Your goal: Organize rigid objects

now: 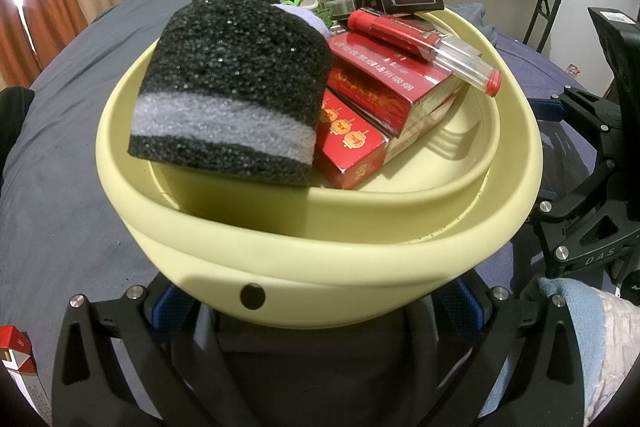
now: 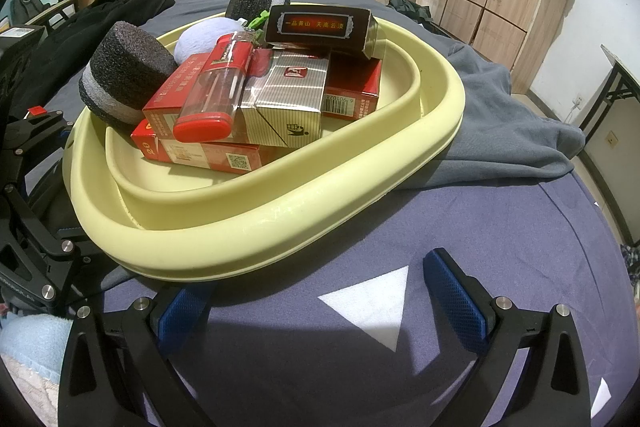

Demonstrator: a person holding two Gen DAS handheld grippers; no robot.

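The basin is gripped at its rim by the left gripper. The right gripper is held apart, empty, beside it. Boxes are stacked inside.

**A count of what sits in the basin**

One pale yellow collapsible plastic basin holds everything. In it lie two black foam sponges with a grey stripe, one round lilac fabric ball, and one red and clear plastic lighter. Five cardboard cigarette packs are countable: three red, one silver-striped, one dark brown. One green plastic piece peeks out behind.
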